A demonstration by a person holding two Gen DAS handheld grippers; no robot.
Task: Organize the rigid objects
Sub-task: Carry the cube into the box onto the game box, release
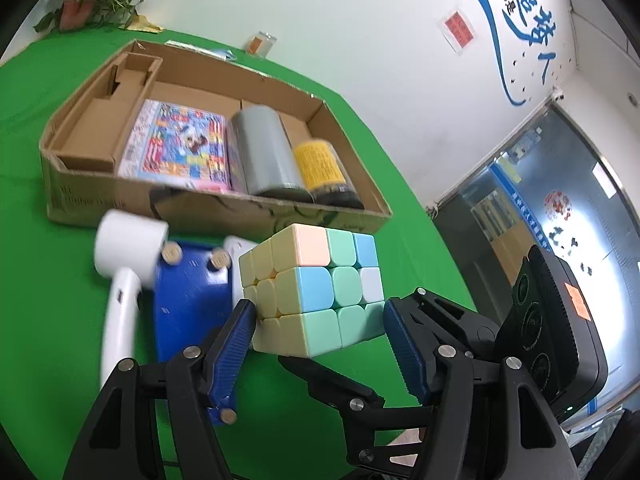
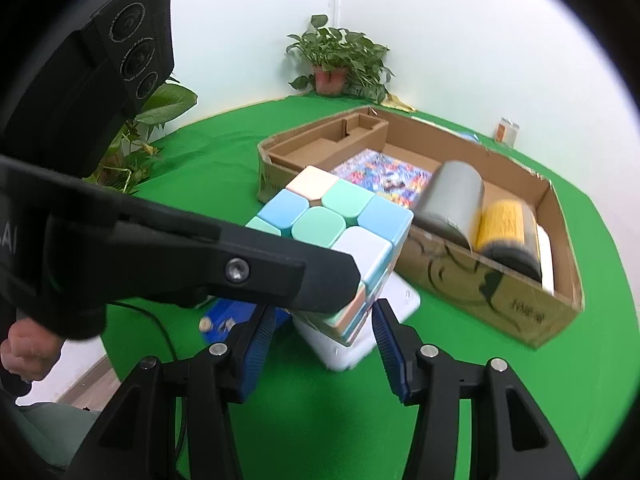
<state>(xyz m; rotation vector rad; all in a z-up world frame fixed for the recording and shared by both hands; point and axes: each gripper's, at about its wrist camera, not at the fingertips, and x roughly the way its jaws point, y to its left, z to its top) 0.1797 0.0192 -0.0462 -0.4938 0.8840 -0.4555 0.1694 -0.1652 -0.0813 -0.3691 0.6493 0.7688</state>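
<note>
A pastel puzzle cube (image 1: 320, 292) hangs above the green table, held from two sides. My left gripper (image 1: 316, 308) has its blue pads against the cube's left and right faces. In the right wrist view the cube (image 2: 340, 216) sits between the pads of my right gripper (image 2: 322, 310), which press its lower part. One black finger of the left gripper crosses in front there and hides the cube's left side. Behind stands the open cardboard box (image 1: 216, 204), also in the right wrist view (image 2: 500, 296).
The box holds a colourful flat pack (image 1: 180, 148), a grey cylinder (image 1: 268, 156) and a yellow-labelled jar (image 1: 320, 168). Below the cube lie a white handled device (image 1: 124, 276) and a blue board (image 1: 192, 300) with wooden discs. Potted plants (image 2: 340, 60) and a small jar (image 1: 262, 43) stand at the table's far edge.
</note>
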